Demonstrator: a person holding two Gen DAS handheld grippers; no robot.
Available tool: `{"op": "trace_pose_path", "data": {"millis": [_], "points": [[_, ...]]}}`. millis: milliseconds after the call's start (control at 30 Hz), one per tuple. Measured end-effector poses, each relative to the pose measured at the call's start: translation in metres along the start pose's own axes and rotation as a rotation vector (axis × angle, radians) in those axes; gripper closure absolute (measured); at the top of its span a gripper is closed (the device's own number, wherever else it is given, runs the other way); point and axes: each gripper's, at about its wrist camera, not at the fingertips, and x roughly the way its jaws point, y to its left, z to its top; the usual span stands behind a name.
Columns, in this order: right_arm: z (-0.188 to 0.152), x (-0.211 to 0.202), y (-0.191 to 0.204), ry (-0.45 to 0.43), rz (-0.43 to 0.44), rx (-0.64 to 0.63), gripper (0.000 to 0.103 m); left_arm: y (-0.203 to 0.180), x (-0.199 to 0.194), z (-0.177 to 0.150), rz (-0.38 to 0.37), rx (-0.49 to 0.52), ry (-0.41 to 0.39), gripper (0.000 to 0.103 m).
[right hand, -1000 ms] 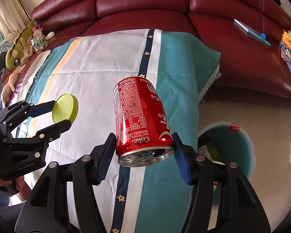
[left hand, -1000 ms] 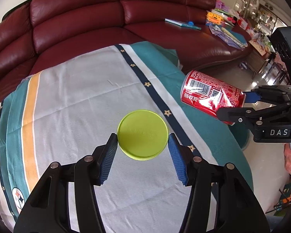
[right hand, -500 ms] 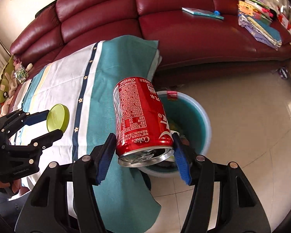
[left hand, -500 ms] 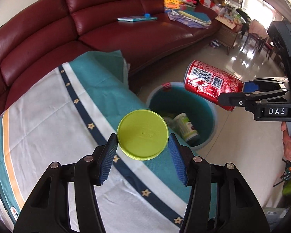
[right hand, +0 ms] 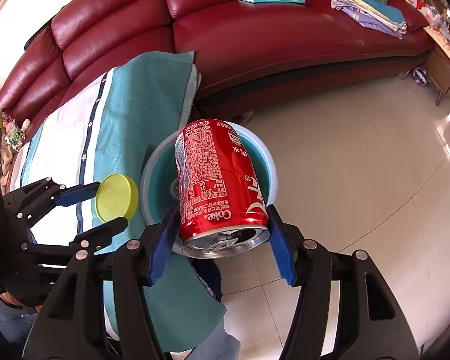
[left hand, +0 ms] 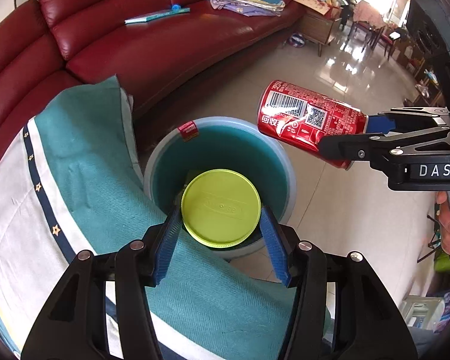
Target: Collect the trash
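My left gripper [left hand: 221, 225] is shut on a yellow-green plastic lid [left hand: 221, 207] and holds it above the near rim of a teal trash bin [left hand: 222, 141] on the floor. My right gripper [right hand: 222, 225] is shut on a red Coke can [right hand: 219, 186], held over the same bin [right hand: 268, 162]. The can [left hand: 309, 123] and the right gripper [left hand: 375, 132] also show at the right of the left wrist view. The lid [right hand: 115, 196] and the left gripper [right hand: 105, 201] show at the left of the right wrist view.
A table with a teal, white and navy striped cloth [left hand: 75, 186] stands just left of the bin. A dark red leather sofa [right hand: 255, 36] with a book and folded cloth runs behind. Tiled floor [right hand: 360, 165] spreads to the right.
Both grippers have swung right, off the table. The bin has come under them: the lid now hangs over its near rim and the can over its opening.
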Motion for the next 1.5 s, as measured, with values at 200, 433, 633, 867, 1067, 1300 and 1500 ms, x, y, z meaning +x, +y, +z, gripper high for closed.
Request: {"op": "trace_pose_path", "data": {"millis": [200, 433, 633, 867, 1067, 1300, 1500], "points": [[0.008, 0.016, -0.004, 0.031, -0.016, 0.016, 0.047, -0.003, 0.033, 0.008, -0.032, 0.000, 0.042, 0.048], [0.016, 0.032, -0.008, 0.058, -0.020, 0.030, 0.047, 0.001, 0.054, 0.012, -0.016, 0.014, 0.088, 0.032], [0.022, 0.043, -0.003, 0.077, -0.016, 0.023, 0.047, 0.011, 0.051, 0.007, 0.029, -0.002, 0.083, 0.014], [0.025, 0.048, 0.006, 0.094, -0.021, -0.002, 0.047, 0.034, 0.031, -0.003, 0.049, -0.089, 0.028, 0.008], [0.028, 0.057, 0.011, 0.114, -0.026, -0.010, 0.047, 0.051, 0.017, -0.010, 0.065, -0.141, 0.004, 0.006], [0.034, 0.066, 0.022, 0.124, -0.034, -0.023, 0.047, 0.055, 0.010, -0.011, 0.092, -0.144, 0.013, 0.004], [0.037, 0.069, 0.029, 0.138, -0.022, -0.028, 0.031, 0.063, 0.011, -0.015, 0.081, -0.173, 0.022, 0.004]]}}
